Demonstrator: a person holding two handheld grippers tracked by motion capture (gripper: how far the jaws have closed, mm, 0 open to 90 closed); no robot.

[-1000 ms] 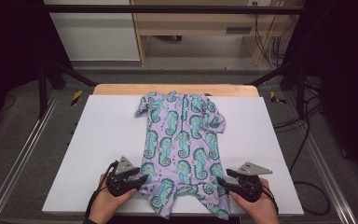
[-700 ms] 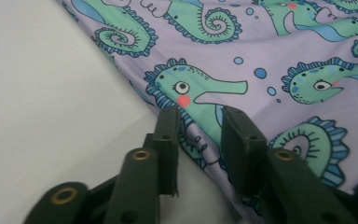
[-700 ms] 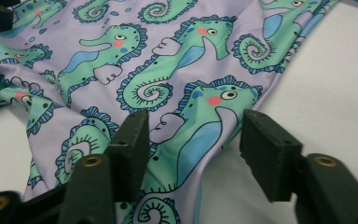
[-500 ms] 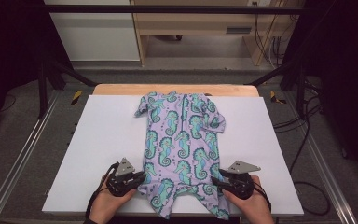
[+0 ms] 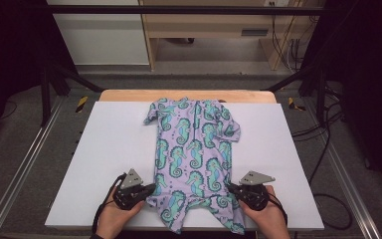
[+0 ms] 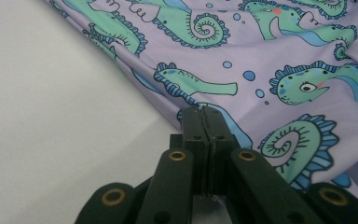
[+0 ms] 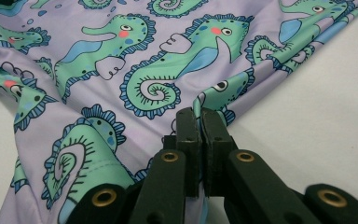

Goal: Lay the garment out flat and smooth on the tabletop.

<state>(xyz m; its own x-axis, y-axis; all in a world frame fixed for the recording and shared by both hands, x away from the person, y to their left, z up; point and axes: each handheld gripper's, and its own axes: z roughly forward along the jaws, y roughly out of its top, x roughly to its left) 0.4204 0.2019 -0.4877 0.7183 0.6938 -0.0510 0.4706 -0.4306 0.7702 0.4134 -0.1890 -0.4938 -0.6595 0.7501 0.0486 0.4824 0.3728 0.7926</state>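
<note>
Left gripper [image 6: 206, 114] has its two matte black jaws pressed together on the hem of the onesie [image 5: 195, 149], pinching a thin fold of the stretchy lilac cloth at the garment's edge. Right gripper [image 7: 200, 116] does the same on the opposite side, its jaws clamped on a raised pleat of the fabric. Both sets of jaws have just been closing, with cloth between them. The onesie is smooth, slightly glossy knit printed with teal seahorses outlined in dark blue; it lies flat and lengthwise on the white counter [image 5: 104, 149], short sleeves at the far end, legs toward the person. Fine ripples run through the cloth near each pinch. Compared with a second ago, the right hand [image 5: 266, 214] sits a little closer in against the garment's edge, while the onesie keeps its place.
</note>
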